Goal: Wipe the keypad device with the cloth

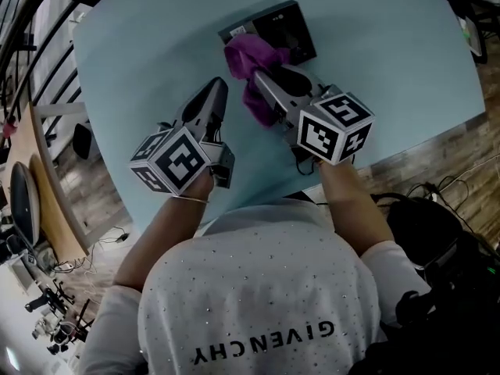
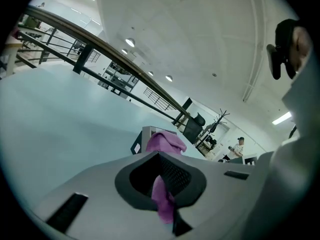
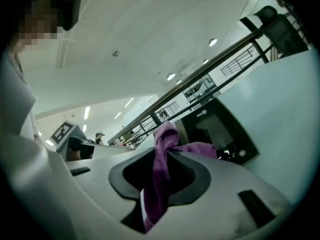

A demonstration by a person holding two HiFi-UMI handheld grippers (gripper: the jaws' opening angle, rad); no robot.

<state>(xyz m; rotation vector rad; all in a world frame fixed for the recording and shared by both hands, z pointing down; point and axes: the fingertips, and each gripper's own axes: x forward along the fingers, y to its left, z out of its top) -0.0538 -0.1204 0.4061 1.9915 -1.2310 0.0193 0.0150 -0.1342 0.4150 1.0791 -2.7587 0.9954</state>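
The black keypad device (image 1: pixel 285 23) lies flat at the far middle of the pale blue table (image 1: pixel 391 69). A purple cloth (image 1: pixel 248 57) is bunched on the device's near left corner, and a tail of it hangs toward me. My right gripper (image 1: pixel 258 73) is shut on this cloth (image 3: pixel 160 184) just in front of the device (image 3: pixel 220 129). My left gripper (image 1: pixel 221 84) rests to the left, pointing at the device (image 2: pixel 141 136). Its jaws are together, and a purple strip of cloth (image 2: pixel 162 199) lies in their seam. The head view shows bare table between this gripper and the main bunch.
The table's curved edge runs close on the right, with wood floor and cables (image 1: pixel 437 194) beyond it. A dark railing (image 1: pixel 31 45) stands to the left. A person (image 2: pixel 239 146) stands far off across the room.
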